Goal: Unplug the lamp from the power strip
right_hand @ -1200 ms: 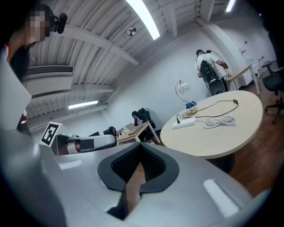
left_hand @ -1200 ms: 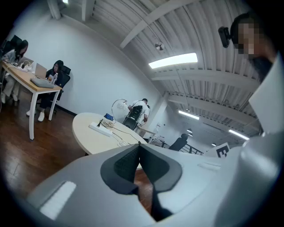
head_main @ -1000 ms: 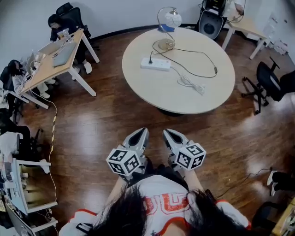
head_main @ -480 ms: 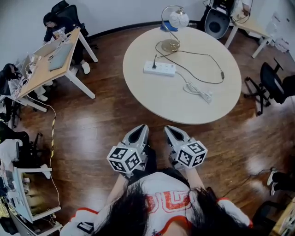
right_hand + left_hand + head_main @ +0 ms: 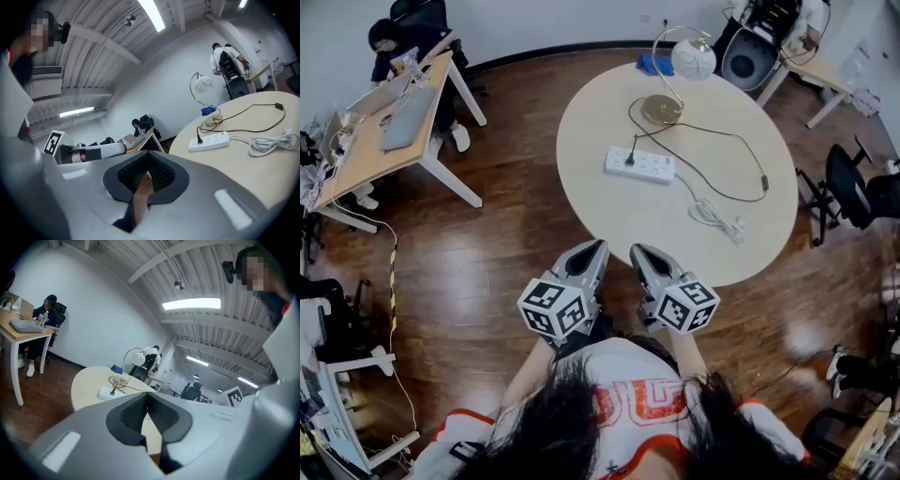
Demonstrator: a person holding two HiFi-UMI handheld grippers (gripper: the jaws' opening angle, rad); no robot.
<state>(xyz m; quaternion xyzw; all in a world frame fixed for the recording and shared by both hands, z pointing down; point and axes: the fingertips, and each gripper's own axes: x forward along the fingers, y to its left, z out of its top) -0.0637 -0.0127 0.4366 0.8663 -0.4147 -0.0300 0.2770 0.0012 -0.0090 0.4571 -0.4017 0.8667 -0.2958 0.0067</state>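
On the round beige table lies a white power strip with the lamp's black plug in its left end. The lamp has a brass base and a wire globe shade, and its black cord loops across the table. My left gripper and right gripper are held side by side at the table's near edge, well short of the strip. Both are shut with nothing between the jaws. The right gripper view shows the strip, the plug and the lamp. The left gripper view shows the strip far off.
The strip's bundled white cable lies at the table's right. A blue cloth sits at the far edge. A desk with a laptop and a seated person are at the left. An office chair stands at the right.
The table, strip and lamp have slid down and nearer in the head view as I came closer. Both grippers stay shut and side by side.
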